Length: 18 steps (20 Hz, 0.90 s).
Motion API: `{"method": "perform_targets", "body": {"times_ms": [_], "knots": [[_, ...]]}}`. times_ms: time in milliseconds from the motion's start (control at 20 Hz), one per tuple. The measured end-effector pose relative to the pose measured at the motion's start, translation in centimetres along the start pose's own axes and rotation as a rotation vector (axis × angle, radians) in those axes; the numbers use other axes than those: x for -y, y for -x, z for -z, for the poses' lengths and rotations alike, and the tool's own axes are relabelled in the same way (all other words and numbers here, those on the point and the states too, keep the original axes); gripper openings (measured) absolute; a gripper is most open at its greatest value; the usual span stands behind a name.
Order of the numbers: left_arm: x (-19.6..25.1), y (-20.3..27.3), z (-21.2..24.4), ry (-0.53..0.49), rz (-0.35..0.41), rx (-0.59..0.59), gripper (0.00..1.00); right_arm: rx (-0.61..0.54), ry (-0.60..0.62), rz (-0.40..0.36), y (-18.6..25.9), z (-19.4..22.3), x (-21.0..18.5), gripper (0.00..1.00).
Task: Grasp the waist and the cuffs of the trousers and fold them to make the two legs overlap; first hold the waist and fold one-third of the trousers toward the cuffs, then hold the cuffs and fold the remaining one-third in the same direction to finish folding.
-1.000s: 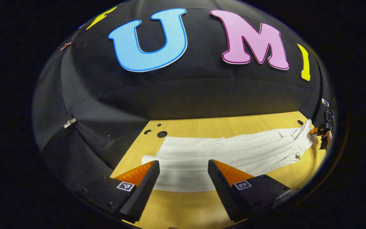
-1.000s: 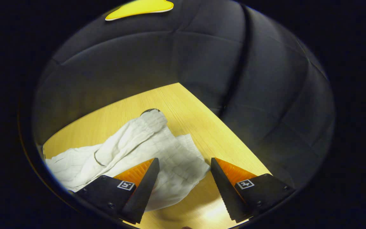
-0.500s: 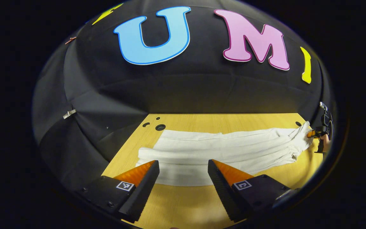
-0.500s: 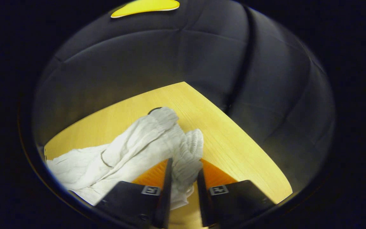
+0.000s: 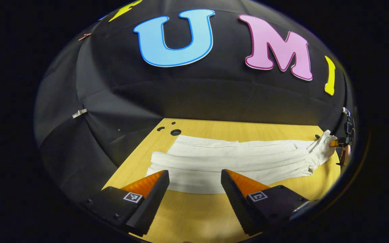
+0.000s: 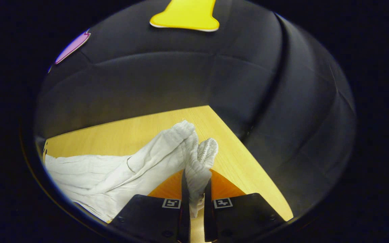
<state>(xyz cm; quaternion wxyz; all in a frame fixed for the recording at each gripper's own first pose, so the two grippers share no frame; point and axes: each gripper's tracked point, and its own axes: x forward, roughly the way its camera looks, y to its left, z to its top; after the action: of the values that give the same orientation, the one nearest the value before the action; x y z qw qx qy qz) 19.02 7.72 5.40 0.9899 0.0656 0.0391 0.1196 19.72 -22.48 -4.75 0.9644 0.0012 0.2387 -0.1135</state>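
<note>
In the right gripper view, the right gripper point(image 6: 197, 189) sits nearest, its two fingers drawn close together with a bunched fold of the white trousers point(image 6: 130, 172) pinched between them; the gathered, ribbed waist end point(image 6: 205, 153) stands up just beyond the fingertips, lifted off the wooden table point(image 6: 241, 162). From there the cloth runs away to the left, crumpled, and lies on the tabletop. Small square black-and-white markers sit on the gripper body by each finger; they carry no readable writing. In the left gripper view, the left gripper point(image 5: 194, 177) hovers with its jaws wide apart and nothing between them, the fingertips just over the near edge of the trousers point(image 5: 235, 162) at the cuff end. The trousers stretch flat across the table point(image 5: 198, 216) from left to right, lengthwise folds running along them, and rise at the far right end where the other gripper point(image 5: 337, 143) holds them, with part of a hand point(image 5: 343, 153) just below it. A few round holes point(image 5: 175, 132) mark the table's far left corner, just beyond the cloth. Behind the table hangs the black cloth wall point(image 5: 194, 98), with a small pale clip point(image 5: 79, 113) on it at the left.
</note>
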Motion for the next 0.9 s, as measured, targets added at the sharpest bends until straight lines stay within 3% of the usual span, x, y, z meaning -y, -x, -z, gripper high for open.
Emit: {"method": "perform_targets", "body": {"times_ms": [200, 450, 900], "knots": [[-0.9, 0.9, 0.8, 0.020, -0.015, -0.002, 0.98, 0.115, 0.093, -0.053, -0.2, 1.3, -0.2, 0.20], [-3.3, 2.3, 1.5, -0.007, -0.066, 0.012, 0.98, 0.234, 0.293, -0.119, -0.7, 2.9, -0.1, 0.20], [-8.4, 6.2, 5.7, 0.063, -0.139, -0.014, 0.98, 0.275, 0.290, -0.312, -0.2, 2.8, 0.1, 0.20]]}}
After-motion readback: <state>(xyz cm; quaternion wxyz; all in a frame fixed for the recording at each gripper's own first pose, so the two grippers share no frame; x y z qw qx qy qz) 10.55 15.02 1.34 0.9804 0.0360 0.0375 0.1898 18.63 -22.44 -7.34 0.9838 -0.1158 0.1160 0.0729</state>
